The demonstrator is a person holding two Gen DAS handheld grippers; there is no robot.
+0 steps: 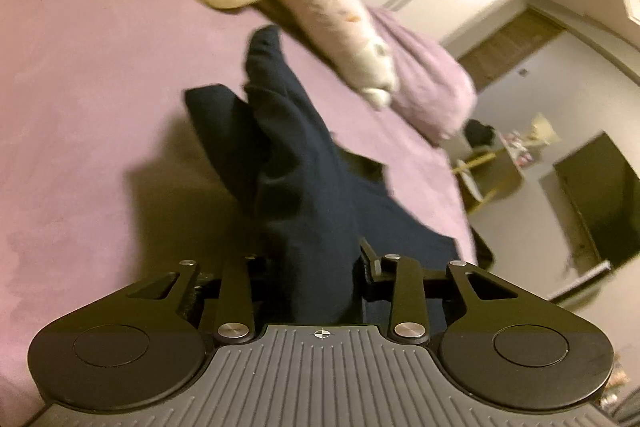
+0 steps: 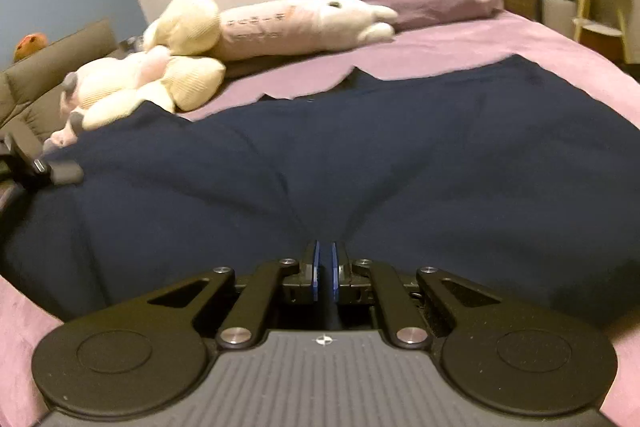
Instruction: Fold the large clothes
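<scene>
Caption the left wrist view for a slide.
Left claw shut on a bunched fold of the navy garment, lifting it off the lilac bedsheet.

Left gripper (image 1: 316,267) tilted down, jaws pinched on a thick bunch of navy garment (image 1: 304,163). Right gripper (image 2: 325,269) tilted down, jaws nearly together, clamping the fabric.

Both grippers have black linkage arms with silver screws, round black discs, ribbed grey housings; right fingers (image 2: 317,275) blue-padded.

Matt navy cloth garment (image 2: 360,147); soft lilac bedsheet (image 1: 80,87), perhaps suede-like; ribbed cream plush toy (image 2: 188,27) at upper left.
</scene>
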